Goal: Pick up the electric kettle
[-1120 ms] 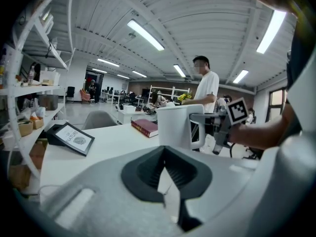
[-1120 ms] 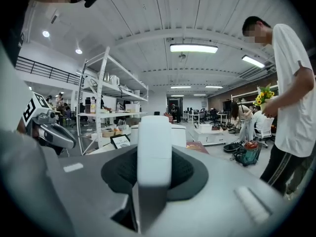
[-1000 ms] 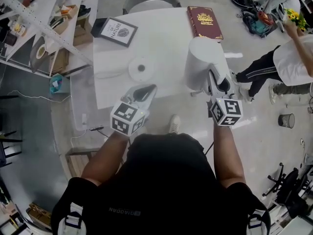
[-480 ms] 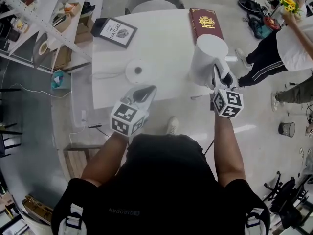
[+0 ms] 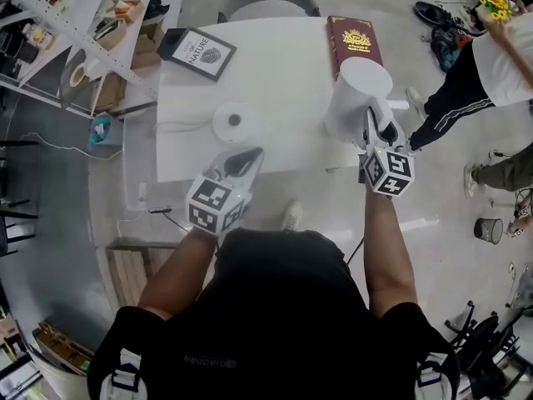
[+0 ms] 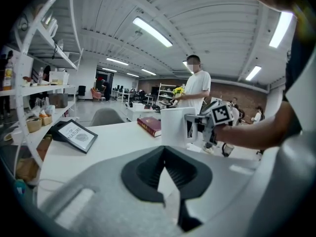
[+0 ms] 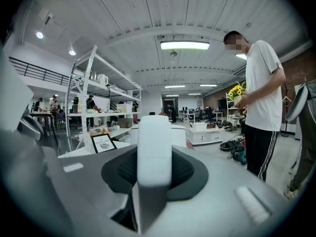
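The white electric kettle (image 5: 354, 94) is at the table's right edge, just in front of the red book. It is off its round base (image 5: 235, 121), which lies mid-table. My right gripper (image 5: 376, 127) is shut on the kettle's handle (image 7: 154, 147), which fills the gap between the jaws in the right gripper view. The left gripper view shows the kettle (image 6: 175, 127) with the right gripper clamped on it. My left gripper (image 5: 241, 158) hangs over the table's near edge with its jaw tips together and nothing held.
A framed picture (image 5: 198, 52) and a red book (image 5: 354, 40) lie at the back of the white table (image 5: 283, 73). A base cable trails left. Shelving (image 5: 58, 23) stands at the left, and a grey chair (image 5: 266, 8) behind. A person (image 5: 500, 65) stands to the right.
My right gripper has carried the kettle a little away from me, toward the red book. The left gripper has barely shifted.
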The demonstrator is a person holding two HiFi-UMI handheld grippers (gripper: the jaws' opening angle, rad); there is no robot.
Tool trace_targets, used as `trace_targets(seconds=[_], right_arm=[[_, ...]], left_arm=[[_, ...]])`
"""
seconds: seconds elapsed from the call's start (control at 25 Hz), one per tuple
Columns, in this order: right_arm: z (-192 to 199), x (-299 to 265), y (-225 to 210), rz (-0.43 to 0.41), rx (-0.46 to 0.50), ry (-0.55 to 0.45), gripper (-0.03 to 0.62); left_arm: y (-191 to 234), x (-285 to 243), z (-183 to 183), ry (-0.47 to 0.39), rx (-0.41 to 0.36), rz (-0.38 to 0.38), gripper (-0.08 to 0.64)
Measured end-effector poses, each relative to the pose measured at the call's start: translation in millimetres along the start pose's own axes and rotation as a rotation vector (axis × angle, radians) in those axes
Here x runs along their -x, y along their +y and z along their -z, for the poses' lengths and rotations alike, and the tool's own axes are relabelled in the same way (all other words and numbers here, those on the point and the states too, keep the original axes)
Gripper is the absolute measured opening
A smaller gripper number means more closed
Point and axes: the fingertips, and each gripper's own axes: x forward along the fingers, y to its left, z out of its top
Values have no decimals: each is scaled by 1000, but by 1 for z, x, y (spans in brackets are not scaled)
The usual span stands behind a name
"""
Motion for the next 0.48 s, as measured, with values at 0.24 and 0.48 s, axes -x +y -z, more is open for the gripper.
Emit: trace_targets(seconds=[0.24, 0.48], right_arm=[[6, 4, 2, 8, -3, -27, 121], [17, 14, 12, 14, 13, 4, 126]], left_arm=[[1, 0, 3, 3, 9, -10, 5], [1, -1, 4, 4, 10, 3, 4]])
